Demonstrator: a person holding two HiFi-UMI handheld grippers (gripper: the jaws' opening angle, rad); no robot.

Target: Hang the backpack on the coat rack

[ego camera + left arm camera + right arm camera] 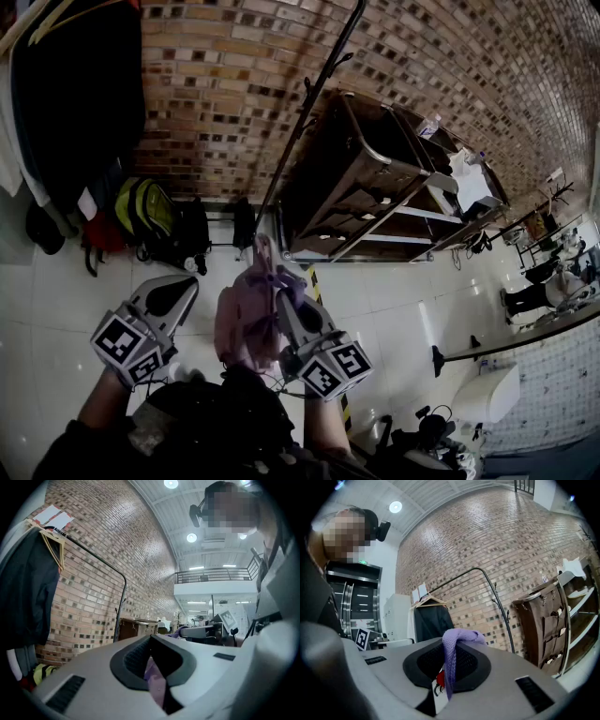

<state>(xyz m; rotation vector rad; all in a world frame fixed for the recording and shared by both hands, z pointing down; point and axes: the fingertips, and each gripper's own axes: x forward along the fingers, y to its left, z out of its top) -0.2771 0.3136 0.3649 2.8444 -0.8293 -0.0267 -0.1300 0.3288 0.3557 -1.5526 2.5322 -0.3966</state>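
Note:
A pink and purple backpack (pixel 246 323) hangs between my two grippers, over the white floor. My right gripper (pixel 292 314) is shut on its purple woven strap (pixel 451 656), which loops up over the jaws. My left gripper (pixel 174 296) is level, just left of the backpack and apart from it in the head view. Its jaws stand close together, and some pink cloth (pixel 157 686) shows in the slit between them; I cannot tell whether it is gripped. The black coat rack pole (pixel 305 112) rises ahead against the brick wall, and its bar (pixel 492 585) shows in the right gripper view.
A black coat (pixel 80 89) on a hanger hangs at the rack's left end. Below it lie a yellow-green bag (pixel 145 211) and a red bag (pixel 98 236). A brown shelf unit (pixel 366 187) stands to the right of the pole. More furniture lines the far right.

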